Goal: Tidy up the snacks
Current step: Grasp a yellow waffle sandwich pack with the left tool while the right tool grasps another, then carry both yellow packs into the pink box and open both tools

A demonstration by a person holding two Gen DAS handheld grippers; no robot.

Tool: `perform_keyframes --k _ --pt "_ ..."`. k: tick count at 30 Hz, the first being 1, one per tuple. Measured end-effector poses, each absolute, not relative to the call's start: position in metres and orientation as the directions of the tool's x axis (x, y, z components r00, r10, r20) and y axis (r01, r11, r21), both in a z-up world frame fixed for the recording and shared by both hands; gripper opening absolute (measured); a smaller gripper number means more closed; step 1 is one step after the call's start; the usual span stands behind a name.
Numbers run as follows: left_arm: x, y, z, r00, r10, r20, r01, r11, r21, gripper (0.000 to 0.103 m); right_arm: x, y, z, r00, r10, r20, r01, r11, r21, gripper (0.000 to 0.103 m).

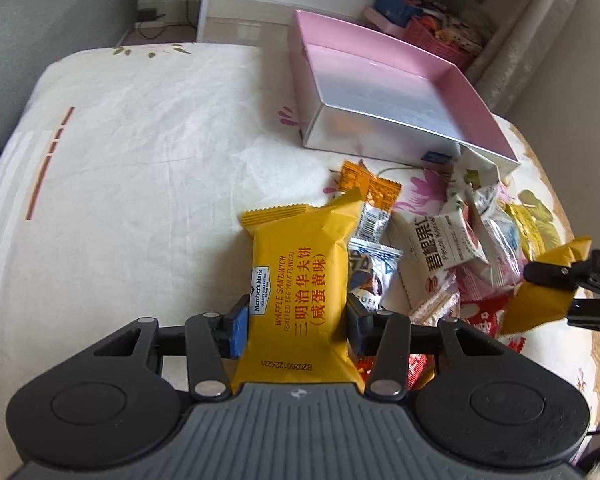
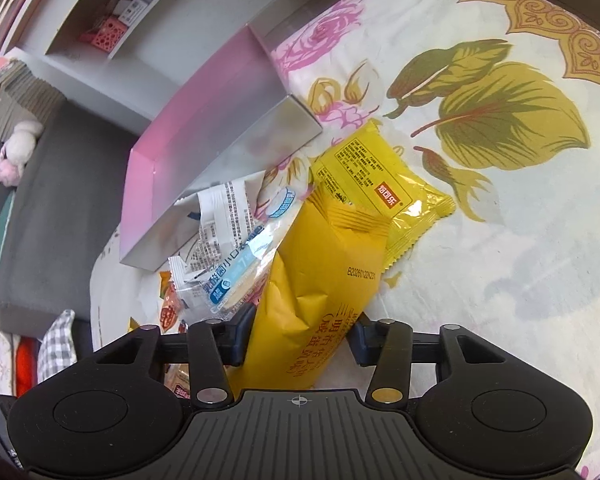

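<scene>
Snack packets lie in a loose pile on a bed covered by a floral sheet, just beside the near wall of a pink open box with silver outer walls.

Left claw: clenched on a yellow waffle sandwich packet. The blue pad presses one long edge and the black pad the other. The packet points away from the claw toward the box, at the edge of the pile that faces the bare part of the sheet.

Right claw: grasping a second yellow waffle packet of the same print, creased where the pads squeeze it. In the left wrist view this claw appears at the far side of the pile with that packet held above the sheet.

Adjacent items:
- A brighter yellow packet lies flat on the sheet beyond the second waffle packet, partly under its end.
- A clear blue-and-white cracker packet lies beside it, toward the box.
- An orange packet lies between the first waffle packet and the box.

The box interior holds no visible snack.
</scene>
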State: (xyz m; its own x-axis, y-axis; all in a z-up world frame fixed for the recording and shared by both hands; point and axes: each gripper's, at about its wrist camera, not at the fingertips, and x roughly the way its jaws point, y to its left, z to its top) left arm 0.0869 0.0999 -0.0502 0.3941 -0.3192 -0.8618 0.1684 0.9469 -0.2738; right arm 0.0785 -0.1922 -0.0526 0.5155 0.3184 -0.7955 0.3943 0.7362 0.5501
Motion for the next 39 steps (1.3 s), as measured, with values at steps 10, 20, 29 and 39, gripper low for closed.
perform_keyframes --k 10,20,29,39 --pt "0.084 0.095 -0.044 0.426 -0.248 -0.870 0.154 0.967 -0.201 0.040 0.073 -0.192 -0.037 0.545 0.308 -0.780 0.362 0.753 0.549 0.037" --pt "0.076 0.087 -0.031 0.473 -0.215 -0.854 0.142 0.976 -0.167 0.039 0.071 -0.201 -0.018 0.595 0.291 -0.749 0.348 0.747 0.567 0.037" --pt "0.080 0.080 -0.018 0.516 -0.227 -0.826 0.091 0.973 -0.210 0.039 0.101 -0.205 -0.003 0.654 0.237 -0.719 0.359 0.739 0.570 0.037" --pt "0.124 0.044 0.006 0.566 -0.133 -0.814 0.094 0.991 -0.097 0.039 0.171 -0.198 -0.001 0.674 0.362 -0.644 0.258 0.701 0.665 0.037"
